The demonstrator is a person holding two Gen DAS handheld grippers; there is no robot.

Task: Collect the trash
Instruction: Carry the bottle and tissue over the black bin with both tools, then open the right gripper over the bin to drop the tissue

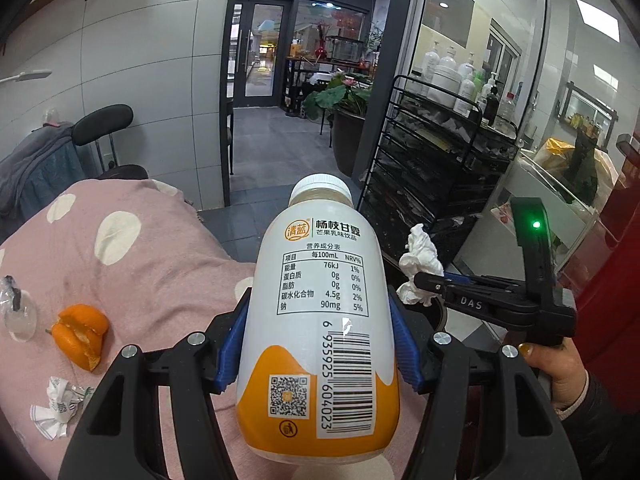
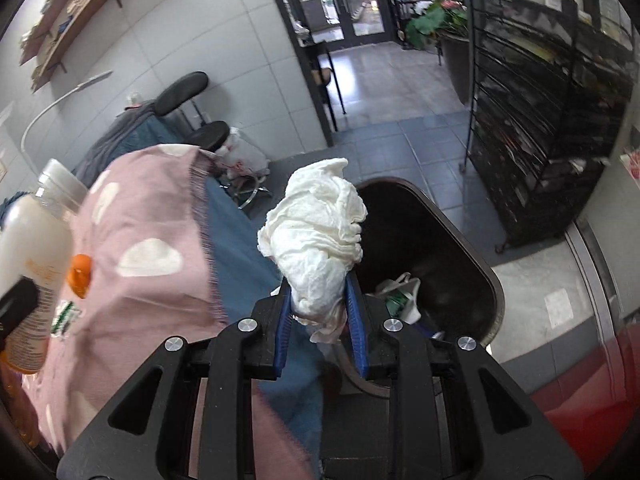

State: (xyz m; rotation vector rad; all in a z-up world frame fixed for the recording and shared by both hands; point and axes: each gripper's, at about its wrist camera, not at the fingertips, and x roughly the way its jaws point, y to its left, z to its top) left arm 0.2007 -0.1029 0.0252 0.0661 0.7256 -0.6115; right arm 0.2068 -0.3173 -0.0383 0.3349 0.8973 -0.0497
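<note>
My left gripper (image 1: 320,320) is shut on a white and orange drink bottle (image 1: 320,320), held upright above the pink spotted cloth (image 1: 140,264). The bottle also shows at the left edge of the right wrist view (image 2: 32,256). My right gripper (image 2: 318,308) is shut on a crumpled white tissue (image 2: 320,240), held over the near rim of a dark trash bin (image 2: 432,240) with rubbish inside. The tissue (image 1: 420,260) and right gripper (image 1: 424,280) show in the left wrist view too. On the cloth lie an orange peel (image 1: 82,334), a crumpled wrapper (image 1: 58,404) and a clear plastic piece (image 1: 18,312).
A black wire rack (image 2: 552,120) stands right of the bin, with bottles on top (image 1: 452,76). A chair (image 1: 104,128) draped in grey clothes is behind the cloth. A glass door (image 1: 260,48) and a potted plant (image 1: 344,100) lie beyond the tiled floor.
</note>
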